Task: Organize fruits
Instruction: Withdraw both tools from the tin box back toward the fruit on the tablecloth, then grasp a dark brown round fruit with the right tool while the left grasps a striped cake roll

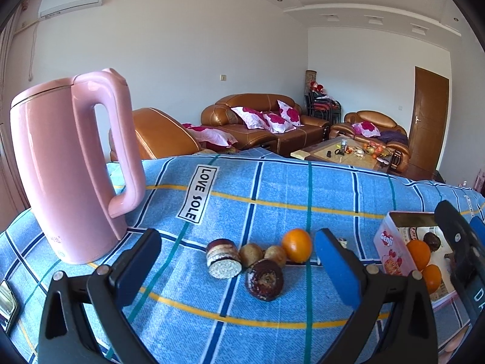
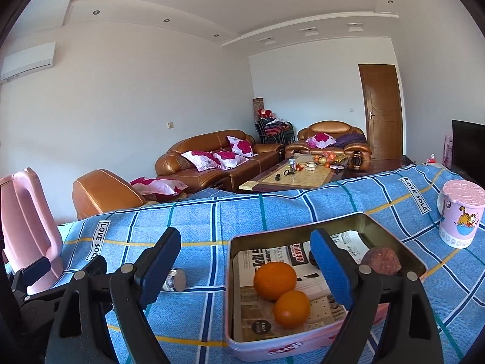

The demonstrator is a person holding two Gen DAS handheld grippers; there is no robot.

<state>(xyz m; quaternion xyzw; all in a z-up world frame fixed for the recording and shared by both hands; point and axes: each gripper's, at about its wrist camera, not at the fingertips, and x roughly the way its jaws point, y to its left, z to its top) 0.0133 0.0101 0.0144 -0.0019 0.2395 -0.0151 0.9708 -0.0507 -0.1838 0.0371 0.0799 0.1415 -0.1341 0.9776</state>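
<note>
On the blue checked cloth an orange (image 1: 297,245), two small brown fruits (image 1: 251,254), a dark round fruit (image 1: 264,279) and a layered cake roll (image 1: 222,258) lie in a cluster. My left gripper (image 1: 239,268) is open and empty, its jaws either side of the cluster. A pink tin (image 2: 303,342) lined with paper holds two oranges (image 2: 275,280) and a dark fruit (image 2: 382,259). My right gripper (image 2: 245,268) is open and empty above the tin's left edge. The tin (image 1: 391,251) shows at the right of the left wrist view.
A pink kettle (image 1: 66,163) stands at the left. A pink lidded cup (image 2: 460,214) stands at the far right. A small metal cylinder (image 2: 175,279) lies left of the tin. A phone (image 1: 7,303) lies at the left edge. Sofas stand beyond the table.
</note>
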